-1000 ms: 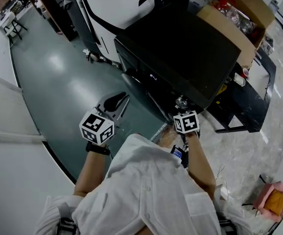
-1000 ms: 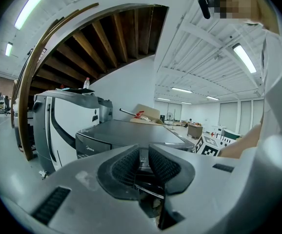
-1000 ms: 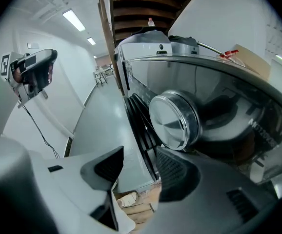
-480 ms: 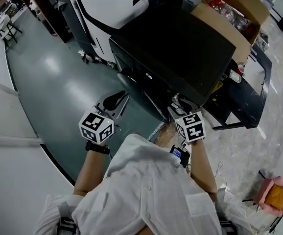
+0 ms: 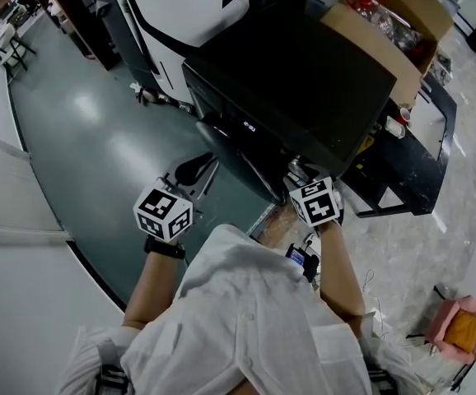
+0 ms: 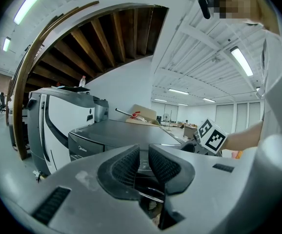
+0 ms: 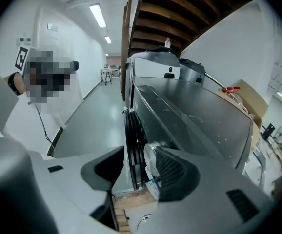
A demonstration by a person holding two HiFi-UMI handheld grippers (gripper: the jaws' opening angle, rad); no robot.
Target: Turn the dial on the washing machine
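A dark washing machine point(image 5: 304, 81) stands in front of me, with its round door point(image 7: 133, 145) on the front face. Its silvery dial point(image 7: 150, 161) sits on the front panel near the right corner. My right gripper point(image 7: 138, 172) is open at that panel; the dial lies between the jaws, right beside the right pad point(image 7: 172, 169). In the head view this gripper point(image 5: 300, 174) reaches the machine's front edge and mostly hides the dial. My left gripper point(image 5: 195, 168) hangs apart to the left of the front, its pads point(image 6: 126, 165) nearly together with nothing between them.
An open cardboard box point(image 5: 390, 23) with several items stands beyond the machine's right side. A white and black machine point(image 5: 189, 6) is behind it on the left. A low black frame point(image 5: 419, 146) is to the right, a pink bag point(image 5: 464, 332) on the floor.
The head view has shifted slightly. The right gripper's marker cube has turned a little and sits close at the machine's front edge. The left gripper has barely moved.
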